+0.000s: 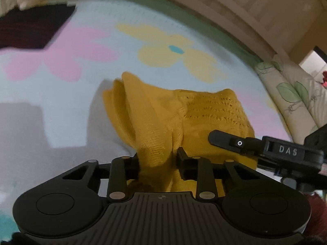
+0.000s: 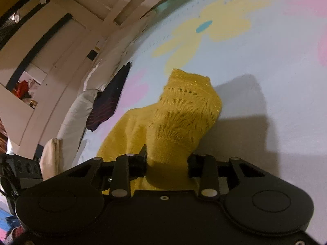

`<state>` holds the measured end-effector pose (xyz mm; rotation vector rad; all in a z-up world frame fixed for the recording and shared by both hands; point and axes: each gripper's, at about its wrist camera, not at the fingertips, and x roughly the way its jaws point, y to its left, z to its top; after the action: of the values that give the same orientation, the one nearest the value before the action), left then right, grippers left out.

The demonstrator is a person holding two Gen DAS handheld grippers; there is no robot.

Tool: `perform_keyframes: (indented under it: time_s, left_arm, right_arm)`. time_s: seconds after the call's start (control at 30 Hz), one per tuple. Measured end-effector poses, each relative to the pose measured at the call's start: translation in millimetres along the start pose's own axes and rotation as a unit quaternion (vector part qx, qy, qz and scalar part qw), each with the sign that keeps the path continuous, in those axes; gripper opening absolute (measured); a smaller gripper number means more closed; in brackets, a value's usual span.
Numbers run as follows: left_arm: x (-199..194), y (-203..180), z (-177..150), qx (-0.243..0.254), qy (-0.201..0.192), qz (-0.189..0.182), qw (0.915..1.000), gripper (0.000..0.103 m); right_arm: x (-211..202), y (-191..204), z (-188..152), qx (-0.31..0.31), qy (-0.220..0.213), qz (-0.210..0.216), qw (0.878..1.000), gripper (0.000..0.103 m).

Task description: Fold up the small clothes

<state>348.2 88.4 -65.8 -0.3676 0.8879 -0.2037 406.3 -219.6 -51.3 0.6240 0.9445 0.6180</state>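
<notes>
The left gripper (image 1: 158, 163) is closed on a bunch of the mustard-yellow knitted garment (image 1: 173, 118); the cloth fills the narrow gap between its two fingers. The right gripper (image 2: 167, 164) grips another bunch of the same garment (image 2: 179, 118) in the same way. The garment hangs between both grippers, lifted just over the pale blue bedsheet (image 1: 85, 65) with big pink and yellow flowers.

Only the left wrist view shows the other tool: a black finger (image 1: 226, 139) of the right gripper lies against the knit, and its body carries the letters "DAS". This view shows also a pillow with green leaf print (image 1: 294, 94) at the right edge.

The right wrist view shows a dark striped cloth (image 2: 108, 102) at the far edge of the sheet (image 2: 255, 57), beside white pillows (image 2: 75, 112), and a white cupboard (image 2: 51, 47) behind them. No other writing can be read.
</notes>
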Motion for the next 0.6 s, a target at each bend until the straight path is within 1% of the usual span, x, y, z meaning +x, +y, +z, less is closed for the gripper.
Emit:
perform_keyframes:
  time_s: [0.07,0.17,0.3,0.4,0.5,0.6]
  left_arm:
    - [-18.3,-11.5,-1.7,0.009,-0.008,-0.009,0.9999,0.029]
    - [-45.2,-29.2,-5.9,0.021,-0.010,-0.026,0.9994,0.029]
    - [-86.4,-51.9,-21.6,0.035,-0.015,-0.053,0.9979,0.029]
    - [-115.6,-67.0,-39.4,0.052,-0.012,-0.061,0.9967,0.029]
    - [-136.3,-77.1,-61.0,0.058,0.000,-0.071,0.9958,0.029]
    - [-148.1,-84.9,-85.0,0.068,0.005,-0.074,0.9949,0.029]
  right_arm:
    - [-17.2,11.1,0.9,-0.001,-0.006,-0.008,1.000,0.037]
    - [-45.6,32.7,-1.5,-0.011,-0.011,-0.012,1.000,0.037]
    - [-86.1,59.7,-13.6,-0.026,-0.020,-0.010,0.999,0.037]
    - [-120.3,74.7,-31.4,-0.023,-0.029,-0.007,0.999,0.037]
    - [-147.3,83.8,-53.2,-0.021,-0.031,-0.008,0.999,0.037]
    - [-166.1,89.8,-77.3,-0.018,-0.028,-0.010,0.999,0.037]
